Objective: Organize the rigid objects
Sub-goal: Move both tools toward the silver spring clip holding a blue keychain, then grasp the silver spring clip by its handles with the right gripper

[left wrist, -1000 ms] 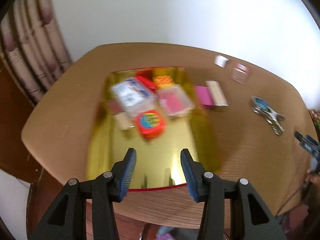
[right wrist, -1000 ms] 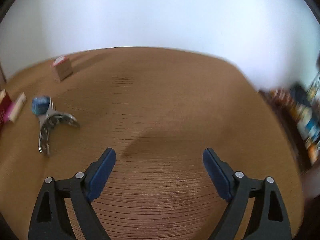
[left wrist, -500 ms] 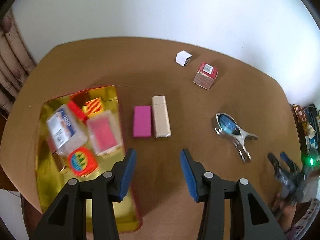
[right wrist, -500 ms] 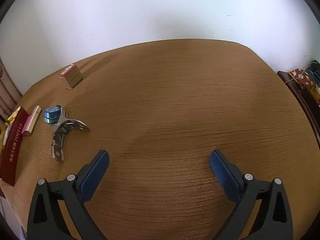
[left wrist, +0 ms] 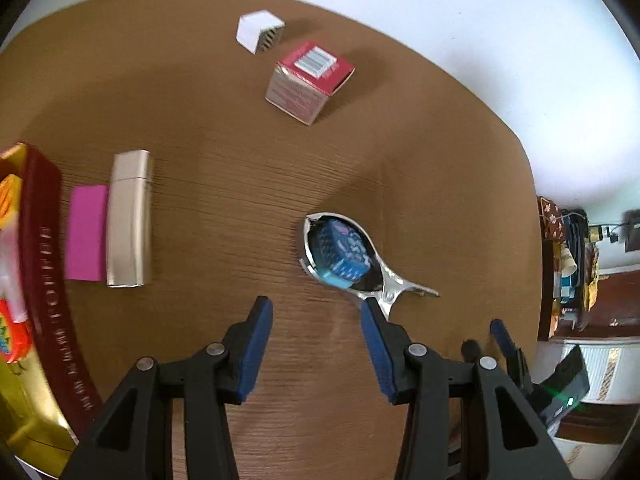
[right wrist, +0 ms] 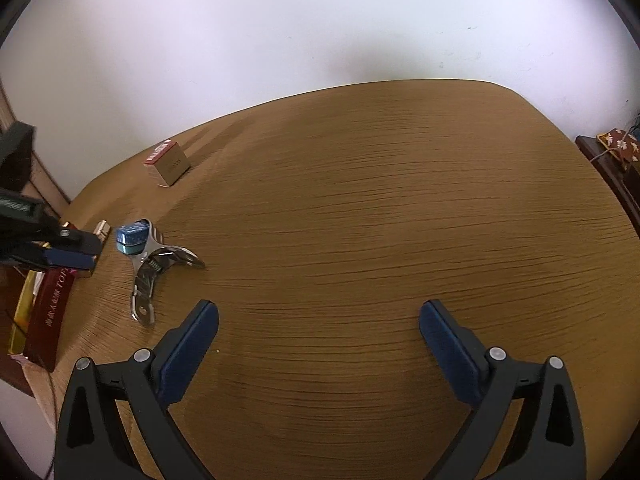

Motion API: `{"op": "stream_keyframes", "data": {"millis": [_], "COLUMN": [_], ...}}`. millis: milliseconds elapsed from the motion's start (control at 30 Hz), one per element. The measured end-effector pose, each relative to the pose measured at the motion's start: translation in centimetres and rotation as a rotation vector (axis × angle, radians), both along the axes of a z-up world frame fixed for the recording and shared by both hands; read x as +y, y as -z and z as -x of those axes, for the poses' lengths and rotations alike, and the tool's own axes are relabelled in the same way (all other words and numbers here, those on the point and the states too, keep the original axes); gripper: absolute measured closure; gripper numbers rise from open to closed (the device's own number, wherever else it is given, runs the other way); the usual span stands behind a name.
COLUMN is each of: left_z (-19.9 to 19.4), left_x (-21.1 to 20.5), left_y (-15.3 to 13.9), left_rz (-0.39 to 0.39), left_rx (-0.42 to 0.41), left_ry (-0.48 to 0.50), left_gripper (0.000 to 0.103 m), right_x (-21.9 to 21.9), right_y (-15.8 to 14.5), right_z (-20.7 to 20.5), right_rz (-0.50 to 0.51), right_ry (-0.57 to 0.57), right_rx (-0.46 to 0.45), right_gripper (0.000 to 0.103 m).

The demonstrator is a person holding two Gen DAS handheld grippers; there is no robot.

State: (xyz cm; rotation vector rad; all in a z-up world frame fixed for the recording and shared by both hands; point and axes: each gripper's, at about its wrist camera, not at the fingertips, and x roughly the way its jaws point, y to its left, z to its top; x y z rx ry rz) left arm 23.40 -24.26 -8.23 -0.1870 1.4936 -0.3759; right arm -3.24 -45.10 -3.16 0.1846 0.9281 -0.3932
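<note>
The left hand-held gripper (left wrist: 316, 336), part-spread and empty, hangs just short of the metal clamp (left wrist: 360, 264) lying on the surface (left wrist: 224, 184); stiff, probably slippery, it seems best pinched across its narrow neck.

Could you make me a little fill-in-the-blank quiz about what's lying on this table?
1. The pink box lies right beside the ____ box.
2. The blue block sits on a shiny metal ____.
3. Neither gripper holds anything; both are ____.
4. The white cube lies beyond the ____-topped carton.

Missing words: gold; clip; open; red
</note>
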Motion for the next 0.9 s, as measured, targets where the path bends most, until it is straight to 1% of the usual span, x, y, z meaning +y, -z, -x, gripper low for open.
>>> {"op": "stream_keyframes", "data": {"millis": [33, 167, 300, 533, 667, 800, 833, 900], "left_z": [-0.4, -1.0, -1.9, -2.0, -2.0, -2.4, -2.5, -2.6], "left_x": [-0.2, -0.4, -1.1, -2.7, -2.6, -2.8, -2.8, -2.9], "left_y": [0.3, 0.6, 0.9, 0.9, 0.3, 0.4, 0.5, 0.6], "left_rz": [0.002, 0.021, 0.044, 0.040, 0.074, 0.060, 0.058, 0.068], "left_rx": [0.016, 0.038, 0.065, 0.071, 0.079, 0.080, 0.089, 0.096], "left_ry": [-0.011, -0.044, -0.058, -0.051, -0.072, -0.069, -0.070, -0.078], "left_gripper": [0.056, 0.056, 0.056, 0.056, 0.058, 0.058, 0.060, 0.060], "right_x": [0.0, 0.0, 0.0, -0.3, -0.4, -0.4, -0.4, -0.4], "right_y": [0.0, -0.1, -0.2, -0.3, -0.3, -0.3, -0.3, -0.3], "right_z": [0.1, 0.2, 0.3, 0.7, 0.8, 0.8, 0.8, 0.8], "right_rz": [-0.007, -0.023, -0.036, -0.054, -0.059, -0.059, -0.060, -0.061], "right_ry": [-0.003, -0.014, -0.025, -0.028, -0.028, -0.028, -0.028, -0.028], "right_rx": [-0.004, -0.011, -0.017, -0.028, -0.031, -0.030, -0.030, -0.031], "right_gripper": [0.002, 0.002, 0.002, 0.002, 0.002, 0.002, 0.002, 0.002]}}
